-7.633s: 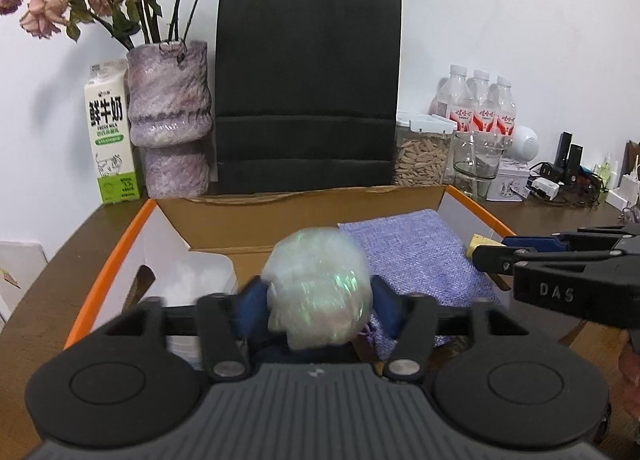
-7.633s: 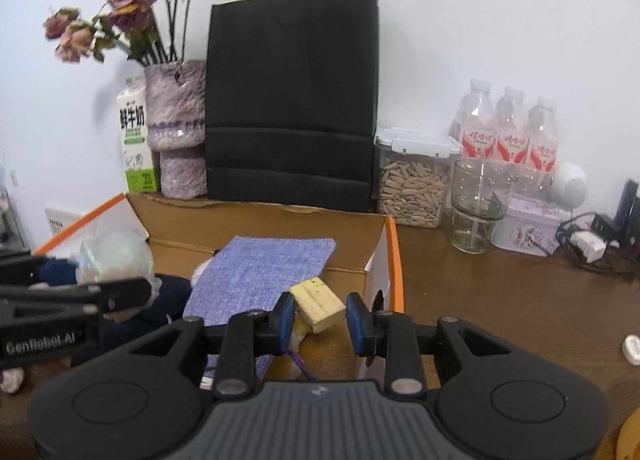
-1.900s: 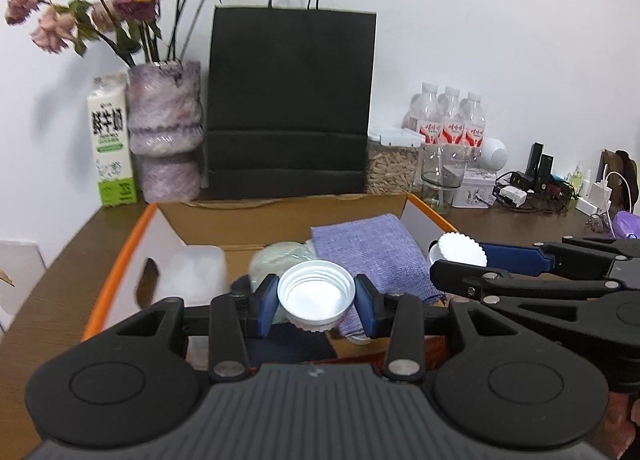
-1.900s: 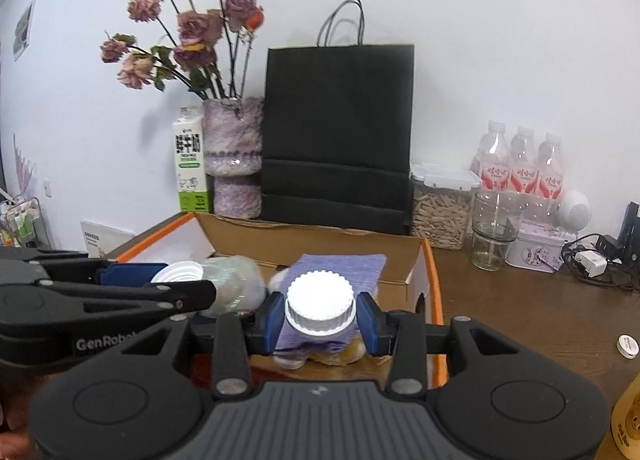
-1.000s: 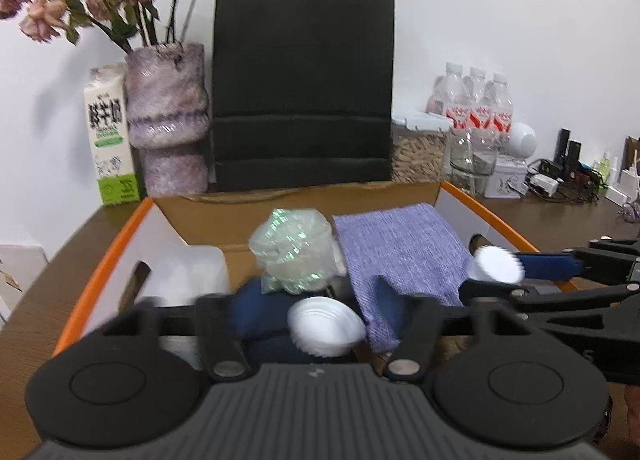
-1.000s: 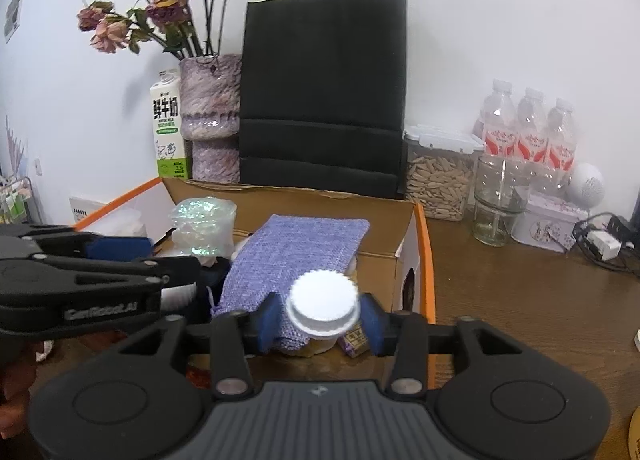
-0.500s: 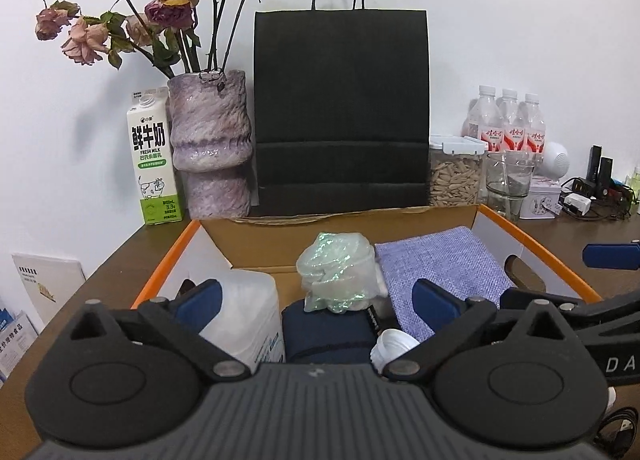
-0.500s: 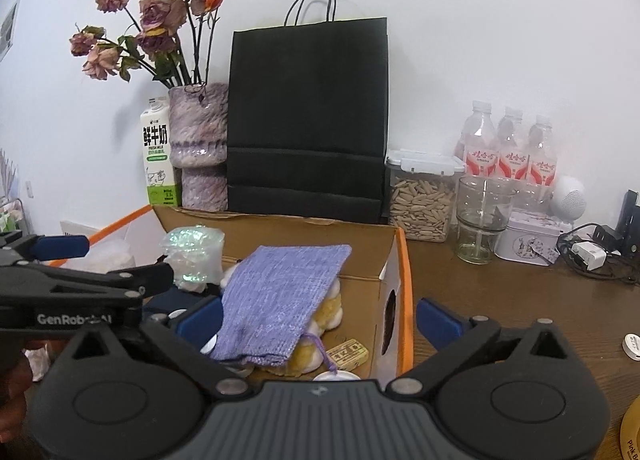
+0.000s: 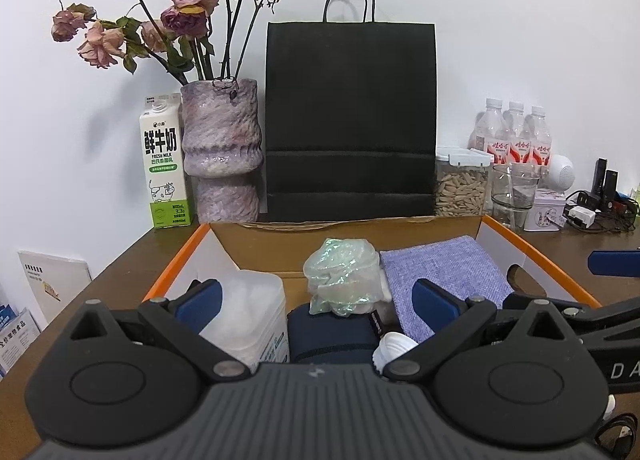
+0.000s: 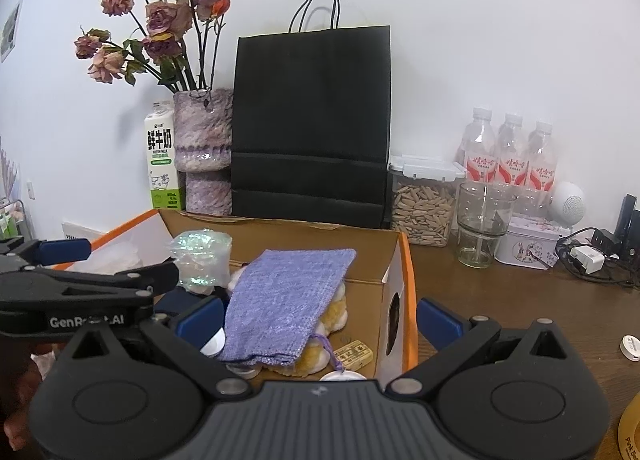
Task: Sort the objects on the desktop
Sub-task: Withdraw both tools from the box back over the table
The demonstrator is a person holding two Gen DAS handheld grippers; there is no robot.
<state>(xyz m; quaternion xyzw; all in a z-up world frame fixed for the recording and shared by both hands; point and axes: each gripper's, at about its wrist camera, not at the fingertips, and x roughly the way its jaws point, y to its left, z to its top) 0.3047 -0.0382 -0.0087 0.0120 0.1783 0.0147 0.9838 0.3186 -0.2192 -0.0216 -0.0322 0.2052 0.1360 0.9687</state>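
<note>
An orange-edged cardboard box [image 9: 536, 256] [image 10: 408, 264] holds a purple woven pouch [image 9: 444, 276] [image 10: 284, 300], an iridescent wrapped bundle [image 9: 340, 276] [image 10: 202, 256], a dark blue item [image 9: 328, 336], a translucent tub [image 9: 248, 312], a yellow fluffy item [image 10: 336, 312] and a small wooden block [image 10: 354, 352]. A white ribbed cap [image 9: 394, 346] lies in the box below my left gripper [image 9: 316, 300], which is open and empty. Another white cap [image 10: 342, 376] lies below my right gripper [image 10: 320, 316], also open and empty above the box's near right corner.
Behind the box stand a black paper bag [image 9: 348, 120], a vase of dried roses [image 9: 220, 148], a milk carton [image 9: 164, 168], a seed jar [image 10: 422, 204], a glass [image 10: 480, 224], water bottles [image 10: 508, 156] and a tin [image 10: 528, 246]. Cables and chargers [image 10: 592, 256] lie at right.
Both grippers opened between a second and half a second ago and dropped their white caps into the box. Since then both have stayed wide open and drawn back slightly.
</note>
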